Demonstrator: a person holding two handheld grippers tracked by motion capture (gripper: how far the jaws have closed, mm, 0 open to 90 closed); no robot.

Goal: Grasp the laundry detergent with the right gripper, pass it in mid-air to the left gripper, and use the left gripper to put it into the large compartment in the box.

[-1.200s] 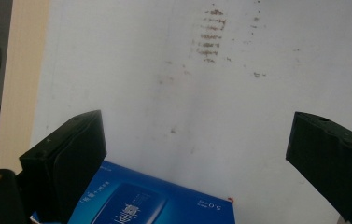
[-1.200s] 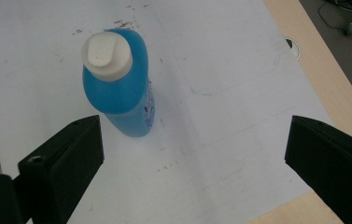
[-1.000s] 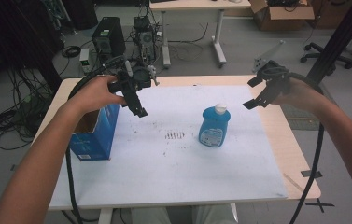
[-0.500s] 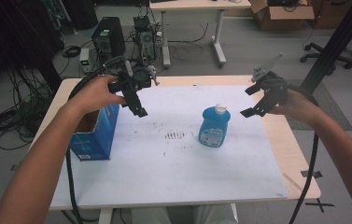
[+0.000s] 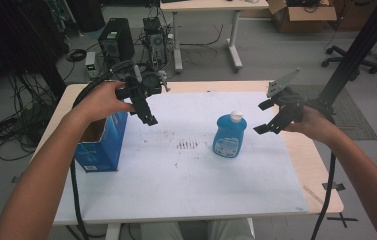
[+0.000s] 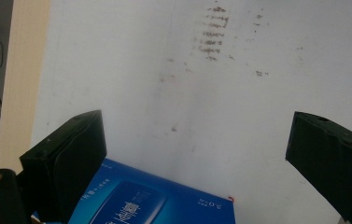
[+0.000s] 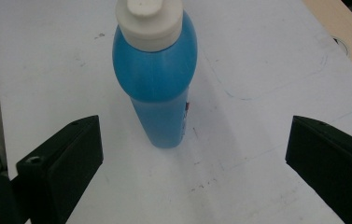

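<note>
Blue translucent plastic forms the bottle [image 5: 230, 137], a flattened rounded shape topped by a matte white cap, standing upright on the white sheet [image 5: 186, 175] that covers the wooden desk [image 5: 321, 170]. Left of the bottle, well apart, an open glossy blue cardboard box [image 5: 98, 145] stands near the sheet's edge. The right claw [image 5: 268, 117] hovers just right of the bottle, its blocky black jaws spread wide and empty. The left claw [image 5: 143, 107] hangs above the box's near corner, far left of the bottle, jaws likewise apart. Dark smudges [image 5: 187, 145] mark the sheet between box and bottle.
</note>
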